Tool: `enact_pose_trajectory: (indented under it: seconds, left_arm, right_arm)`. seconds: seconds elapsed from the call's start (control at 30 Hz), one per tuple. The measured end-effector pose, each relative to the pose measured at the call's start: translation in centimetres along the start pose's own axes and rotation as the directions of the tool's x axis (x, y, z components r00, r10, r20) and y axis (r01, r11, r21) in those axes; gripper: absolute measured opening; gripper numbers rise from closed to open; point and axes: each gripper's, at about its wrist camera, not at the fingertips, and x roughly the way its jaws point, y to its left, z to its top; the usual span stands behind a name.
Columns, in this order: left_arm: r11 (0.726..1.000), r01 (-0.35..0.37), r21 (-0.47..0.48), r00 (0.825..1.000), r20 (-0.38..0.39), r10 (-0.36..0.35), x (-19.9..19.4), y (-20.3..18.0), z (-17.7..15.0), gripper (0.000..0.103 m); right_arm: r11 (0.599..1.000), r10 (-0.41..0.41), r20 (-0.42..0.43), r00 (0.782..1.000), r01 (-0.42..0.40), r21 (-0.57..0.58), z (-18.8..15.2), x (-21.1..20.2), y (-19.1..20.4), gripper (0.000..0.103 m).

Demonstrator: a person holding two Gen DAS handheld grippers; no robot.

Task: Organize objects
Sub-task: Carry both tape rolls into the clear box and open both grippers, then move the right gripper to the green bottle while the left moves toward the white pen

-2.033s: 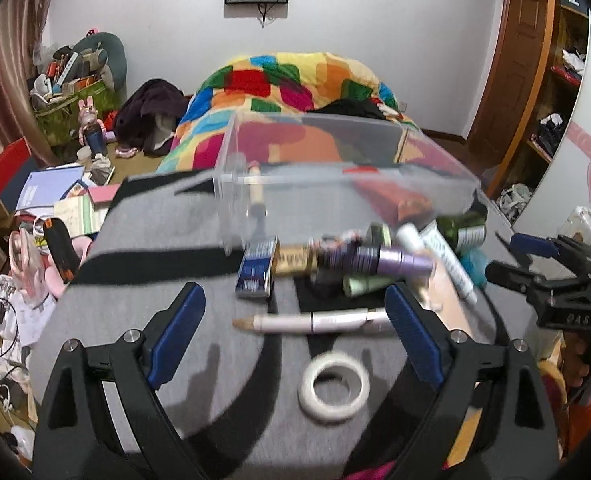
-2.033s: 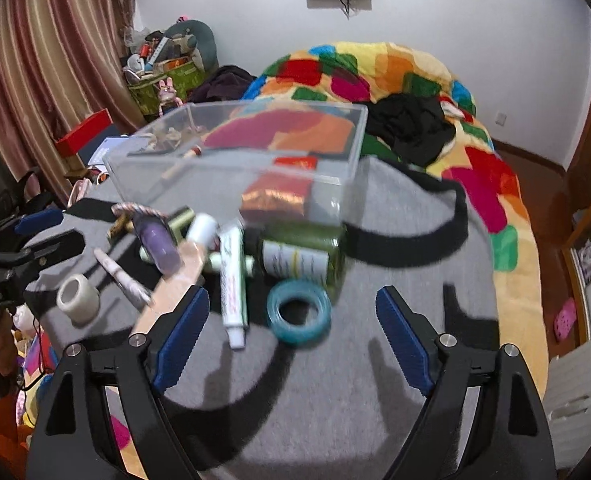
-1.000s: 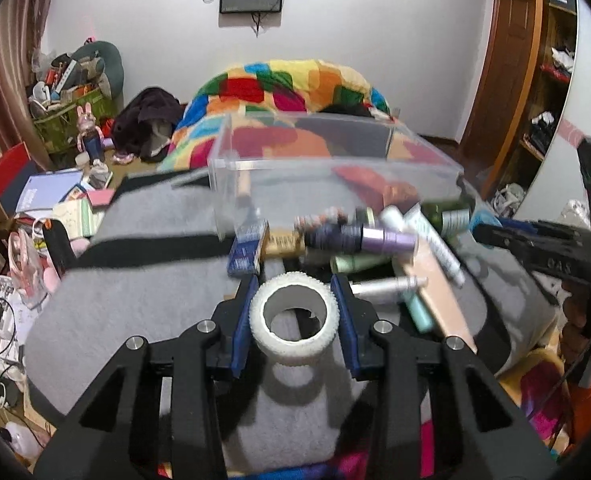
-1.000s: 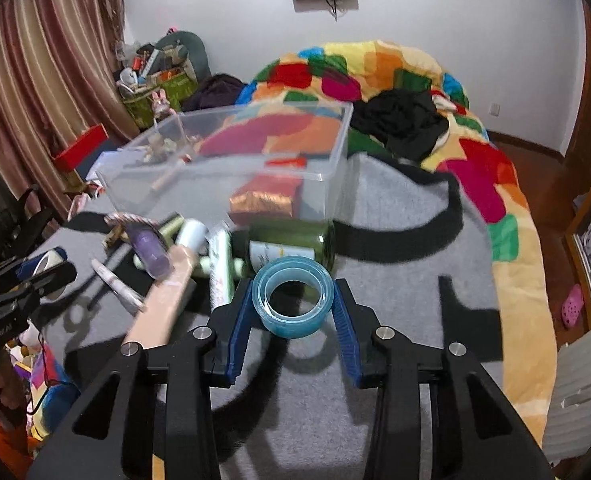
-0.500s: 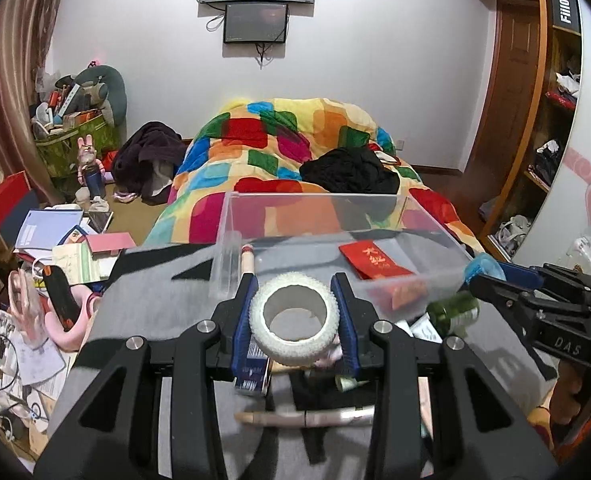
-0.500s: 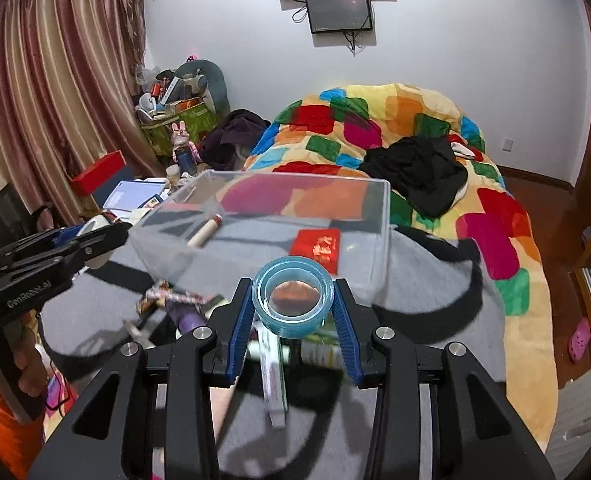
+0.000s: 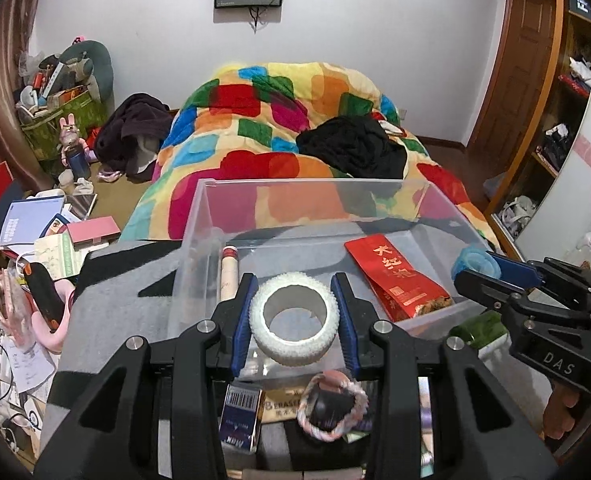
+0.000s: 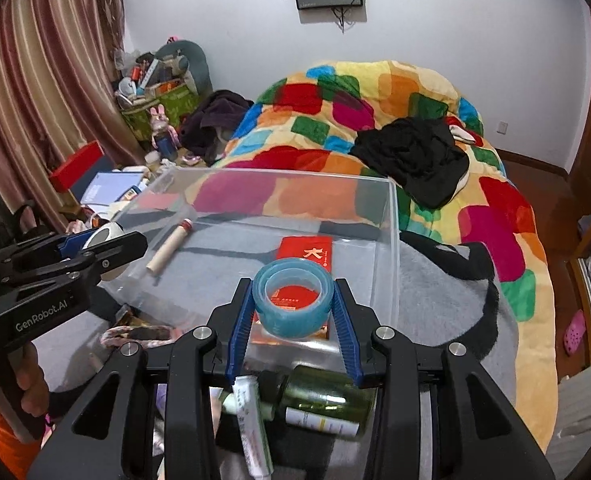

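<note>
My left gripper is shut on a white tape roll, held above the near wall of the clear plastic bin. My right gripper is shut on a blue tape roll, also over the bin's near edge. Inside the bin lie a red packet and a cream tube. In the left wrist view the right gripper shows at the right with the blue roll; in the right wrist view the left gripper shows at the left with the white roll.
Loose items lie on the grey blanket below the grippers: a green bottle, a white tube, a blue box, a pink-rimmed item. A colourful quilted bed lies behind the bin; clutter covers the floor at the left.
Both grippers closed on their tape rolls about a second ago, lifted them off the blanket and carried them forward; they now hang over the bin's near edge.
</note>
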Motion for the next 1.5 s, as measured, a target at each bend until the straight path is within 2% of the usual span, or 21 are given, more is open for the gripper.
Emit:
enact_pose_trajectory:
  seconds: [0.23,0.5,0.57,0.67,0.8,0.87,0.9,1.03,1.13,1.3,1.5]
  left_arm:
    - [1.000,0.004,0.019,0.999,-0.035,-0.004,1.5,-0.5,0.3,0.037]
    - [0.999,0.015,0.029,0.998,-0.055,-0.013,2.1,-0.8,-0.2,0.038]
    - [0.999,0.027,0.028,0.998,-0.055,-0.025,1.8,-0.8,-0.2,0.044]
    - [0.999,0.027,0.031,0.999,-0.044,-0.026,1.3,-0.9,-0.2,0.056]
    - [0.998,0.015,0.055,1.000,-0.009,-0.014,-0.2,-1.4,-0.5,0.061]
    - [0.998,0.006,0.064,1.000,0.008,-0.006,-0.9,-1.6,-0.7,0.069]
    - [0.998,0.001,0.069,1.000,0.018,-0.003,-1.3,-1.7,-0.8,0.071]
    - [0.996,-0.012,0.094,0.999,0.044,0.008,-2.7,-2.0,-1.7,0.083]
    - [0.994,-0.010,0.106,0.999,0.038,0.006,-3.3,-1.8,-2.8,0.083]
    - [0.994,0.010,0.111,1.000,-0.012,-0.009,-3.6,-1.1,-5.4,0.083]
    - [0.989,0.035,0.141,0.997,-0.077,-0.024,-3.6,-0.9,-8.8,0.083]
  right_arm:
    - [1.000,0.009,-0.044,0.999,-0.009,0.012,0.5,2.2,0.2,0.036]
    - [1.000,-0.003,-0.056,0.998,0.002,-0.018,0.7,2.2,0.6,0.036]
    - [1.000,-0.003,-0.052,0.999,0.002,-0.021,0.7,2.0,0.6,0.040]
    - [1.000,0.002,-0.045,0.999,-0.003,-0.021,0.6,1.5,0.6,0.051]
    - [0.999,0.013,-0.029,1.000,-0.014,-0.030,0.4,0.5,0.8,0.055]
    - [0.999,0.016,-0.013,1.000,-0.017,-0.038,0.3,-0.2,1.0,0.059]
    - [0.999,0.017,-0.004,1.000,-0.017,-0.041,0.2,-0.6,1.0,0.062]
    - [0.998,0.009,0.048,0.999,-0.006,-0.061,-0.3,-2.6,1.2,0.065]
    - [0.997,-0.001,0.071,0.997,0.007,-0.077,-1.0,-3.9,1.2,0.066]
    - [0.996,-0.030,0.078,0.997,0.036,-0.084,-2.6,-4.8,0.2,0.076]
    - [0.996,-0.060,0.002,0.998,0.060,-0.068,-5.4,-3.8,-1.9,0.076]
